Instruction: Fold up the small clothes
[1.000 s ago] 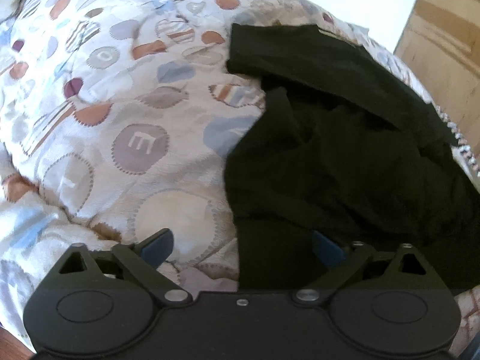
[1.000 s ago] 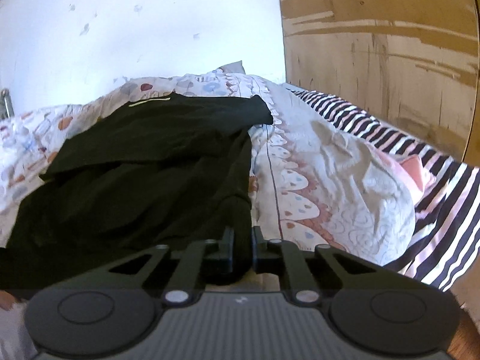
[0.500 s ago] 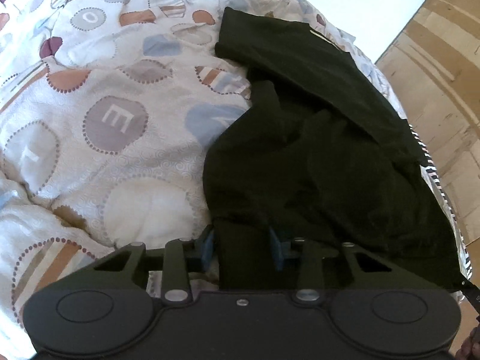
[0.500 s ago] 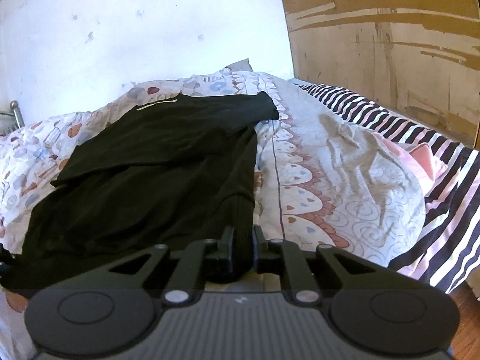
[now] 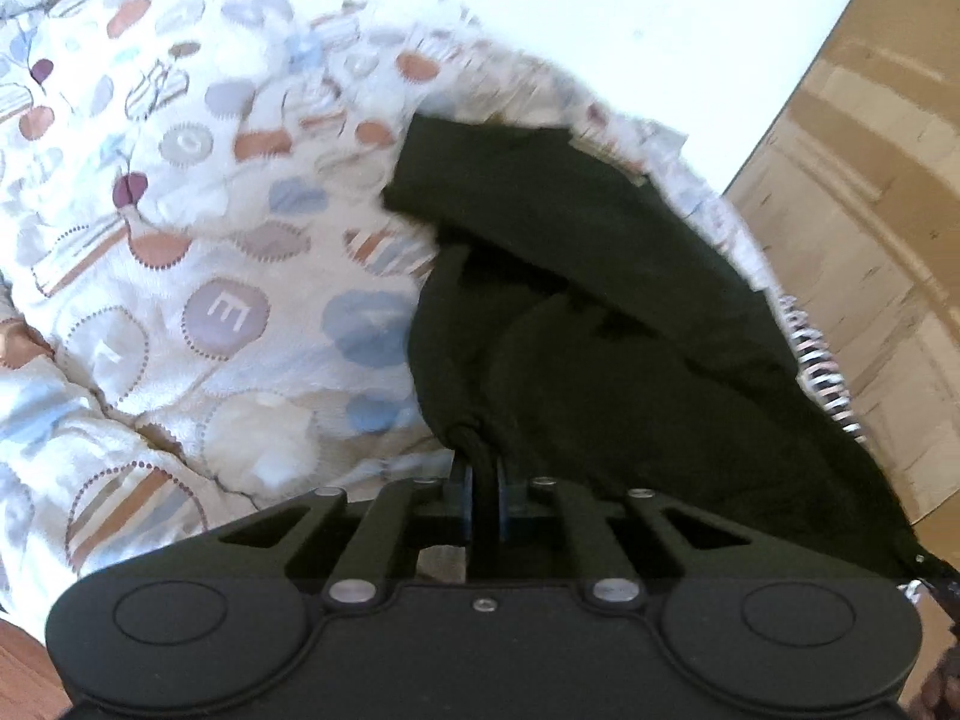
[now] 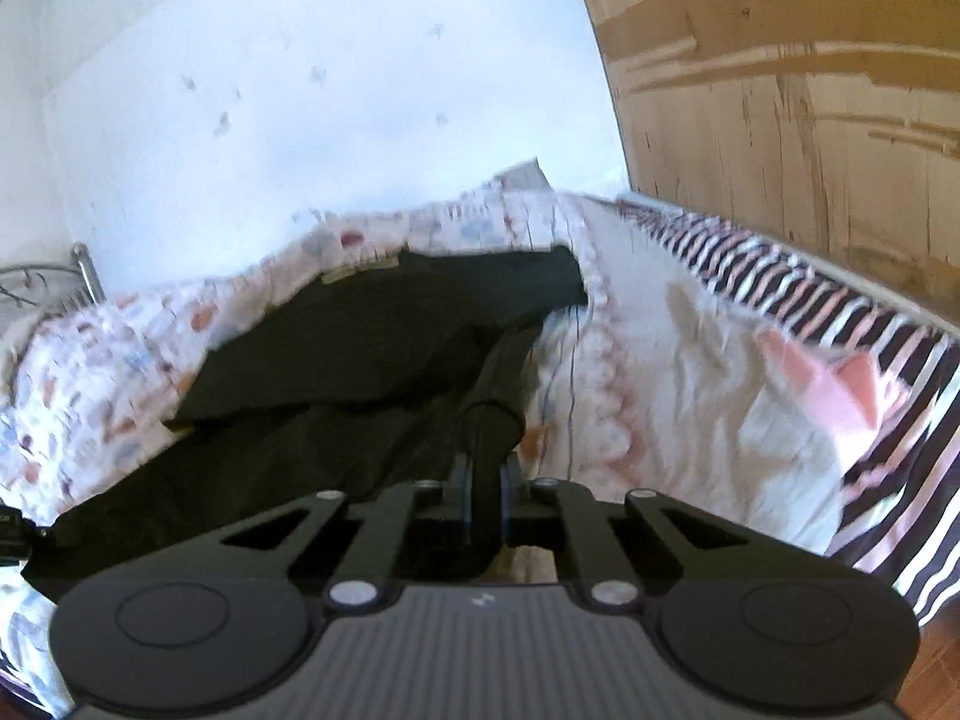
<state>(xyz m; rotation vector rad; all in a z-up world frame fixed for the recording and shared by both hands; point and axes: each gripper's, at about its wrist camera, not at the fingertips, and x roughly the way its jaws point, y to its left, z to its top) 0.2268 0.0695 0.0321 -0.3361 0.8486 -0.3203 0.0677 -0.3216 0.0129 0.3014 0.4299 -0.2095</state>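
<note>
A black garment [image 5: 600, 360] lies crumpled on a patterned bedspread [image 5: 210, 240], with its near edge lifted off the bed. In the left wrist view, my left gripper [image 5: 483, 480] is shut on a bunched left corner of that near edge. In the right wrist view, the same black garment [image 6: 360, 348] stretches away to the left. My right gripper [image 6: 483, 480] pinches a rolled fold of its right edge, and its jaws are closing tighter on the fabric. The far part, with a pale label, still rests on the bed.
A black and white striped sheet [image 6: 870, 360] and a pink cloth [image 6: 840, 384] lie to the right of the bedspread [image 6: 660, 372]. Behind them stands a wooden panel [image 6: 780, 90]. A white wall [image 6: 300, 90] is at the back and a metal bed frame [image 6: 84, 276] at far left.
My left gripper went from wide open around the garment's edge to shut on it. Both grippers have risen, pulling the near edge up, and the right one kept its hold.
</note>
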